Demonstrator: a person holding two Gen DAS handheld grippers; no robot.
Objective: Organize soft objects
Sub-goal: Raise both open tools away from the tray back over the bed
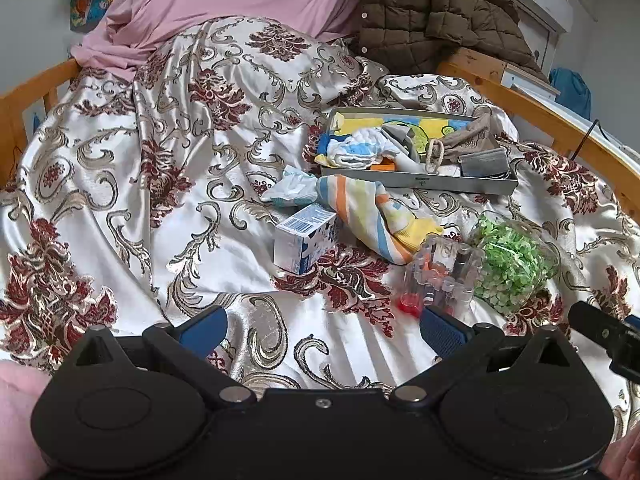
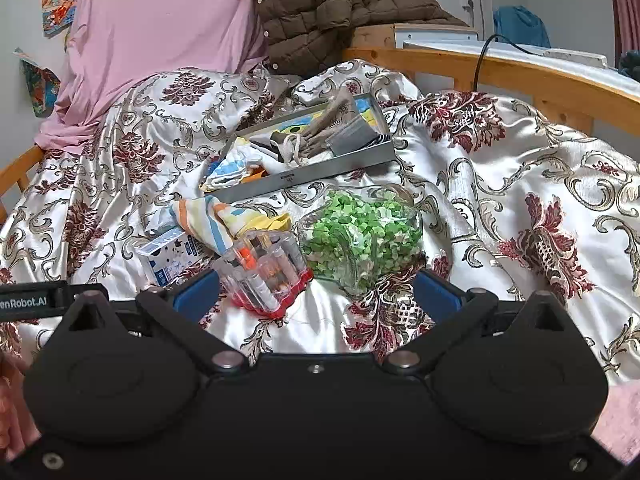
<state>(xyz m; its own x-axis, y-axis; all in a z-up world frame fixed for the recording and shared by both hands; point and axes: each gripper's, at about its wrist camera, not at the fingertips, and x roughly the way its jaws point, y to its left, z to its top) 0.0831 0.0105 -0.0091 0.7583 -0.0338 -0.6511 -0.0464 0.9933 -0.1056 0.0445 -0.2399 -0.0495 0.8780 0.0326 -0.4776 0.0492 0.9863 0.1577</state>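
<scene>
Left wrist view: the left gripper (image 1: 324,330) is spread open and empty above a patterned bedspread (image 1: 120,184). Ahead lie one striped cloth (image 1: 360,210), one box (image 1: 304,240), one clear case (image 1: 442,276), one jar (image 1: 514,264) of green bits, and beyond them one tray (image 1: 420,182) holding several cloths. Right wrist view: the right gripper (image 2: 316,294) is also open and empty, with case (image 2: 266,270) and jar (image 2: 360,240) just ahead; only here a black cable (image 2: 486,50) shows.
</scene>
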